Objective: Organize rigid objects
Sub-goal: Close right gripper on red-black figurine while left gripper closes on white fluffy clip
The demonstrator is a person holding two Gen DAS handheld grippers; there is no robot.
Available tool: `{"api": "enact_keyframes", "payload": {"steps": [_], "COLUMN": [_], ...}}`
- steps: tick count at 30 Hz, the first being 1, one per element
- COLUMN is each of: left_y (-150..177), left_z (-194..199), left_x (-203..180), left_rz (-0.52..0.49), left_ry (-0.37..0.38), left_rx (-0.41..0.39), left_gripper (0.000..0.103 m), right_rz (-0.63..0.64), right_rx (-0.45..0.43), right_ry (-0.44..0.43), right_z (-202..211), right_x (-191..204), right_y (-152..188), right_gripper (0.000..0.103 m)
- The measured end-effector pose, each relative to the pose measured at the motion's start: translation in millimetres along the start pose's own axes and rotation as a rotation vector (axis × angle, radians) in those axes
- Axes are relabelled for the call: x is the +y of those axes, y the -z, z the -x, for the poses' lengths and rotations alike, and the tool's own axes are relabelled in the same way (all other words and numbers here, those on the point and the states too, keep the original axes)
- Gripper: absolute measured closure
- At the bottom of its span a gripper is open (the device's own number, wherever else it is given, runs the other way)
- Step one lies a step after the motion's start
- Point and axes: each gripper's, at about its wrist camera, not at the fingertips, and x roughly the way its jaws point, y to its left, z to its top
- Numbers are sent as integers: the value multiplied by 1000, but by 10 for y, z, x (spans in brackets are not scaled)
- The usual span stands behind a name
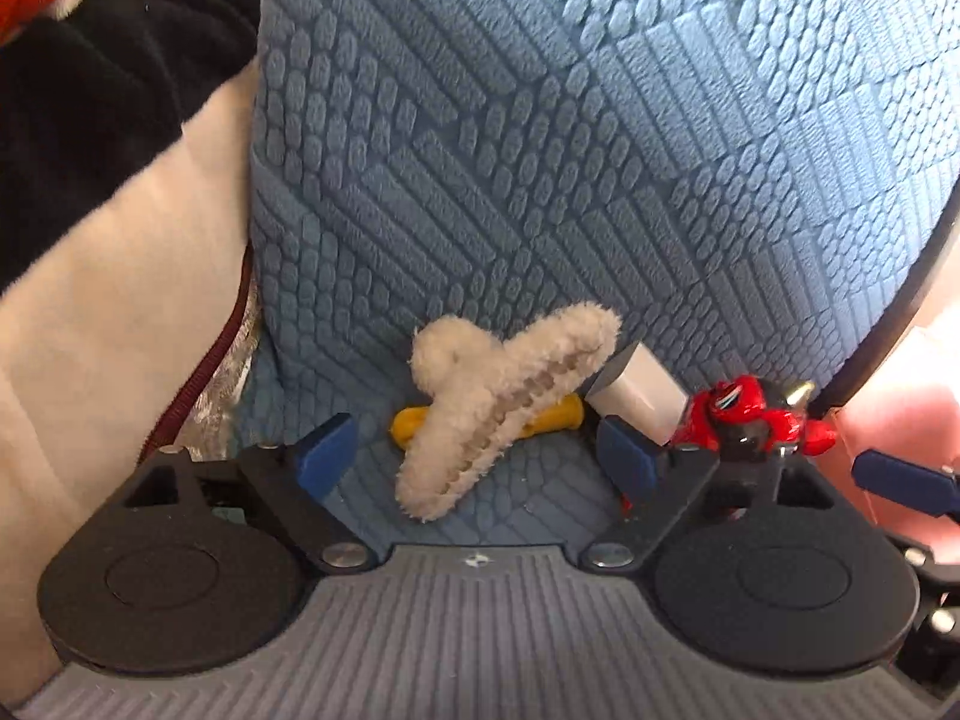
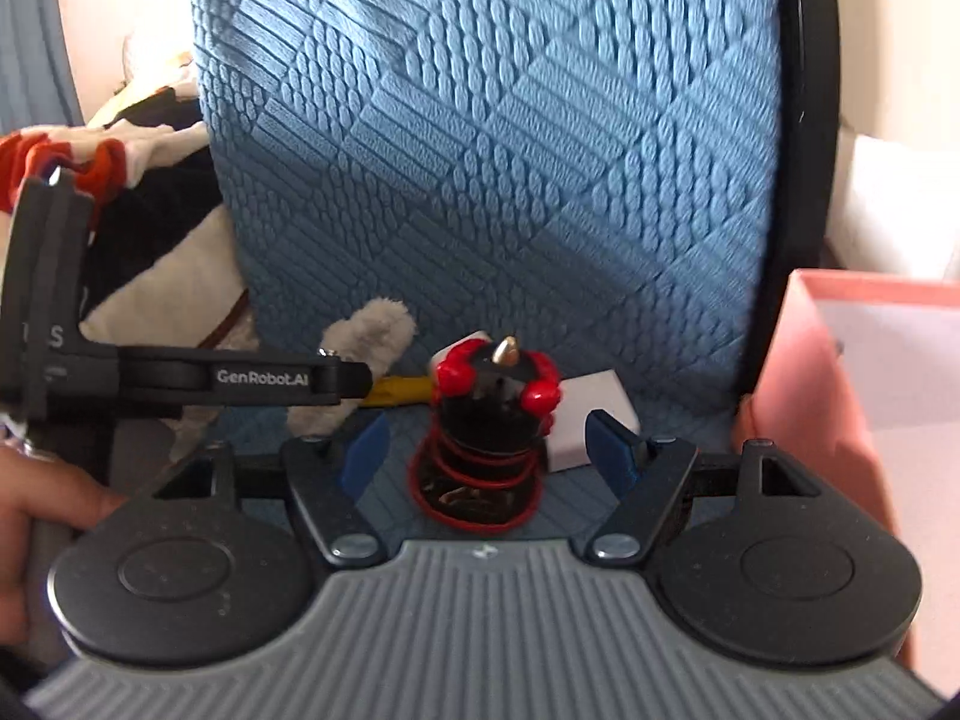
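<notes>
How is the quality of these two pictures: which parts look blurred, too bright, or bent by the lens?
Left wrist view: the blue textured cushion is sharp; the pink box at the right edge is overexposed and soft; straight lines bow near the borders. Right wrist view: softer overall; the red-and-black toy is slightly blurred, and the black rim curves from fisheye distortion.

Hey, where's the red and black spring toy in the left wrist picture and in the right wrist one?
Left wrist: red and black spring toy at lower right, beyond the right fingertip, beside the white block.
Right wrist: toy at lower centre, between the open fingers.
Shared landmark: fluffy hair claw clip lying over a yellow object.
</notes>
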Motion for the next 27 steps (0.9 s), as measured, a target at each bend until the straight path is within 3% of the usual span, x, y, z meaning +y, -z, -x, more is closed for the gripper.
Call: {"api": "enact_keyframes", "payload": {"steps": [5, 9, 13, 18, 27], "left_y": [18, 3, -64, -117, -153], "left_z": [-128, -186, -284, -330, -362], "left_x": [77, 148, 158, 161, -50], "left_rz": [7, 48, 22, 15, -20], "left_ry": [-34, -5, 13, 4, 14], "left_rx": [66, 85, 88, 95, 80], "left_gripper": [39, 40, 48, 54, 75], "right_rz": [-26, -28, -22, -14, 19], "right_rx": [26, 20, 0, 13, 24], "right_ry": [39, 2, -55, -44, -74], "right_z": [-136, -205, -266, -317, -439], "right_x": [-71, -76, -102, -138, -134], "right_y": [12, -14, -46, -65, -74], "right_gripper": [29, 29, 30, 31, 43]}}
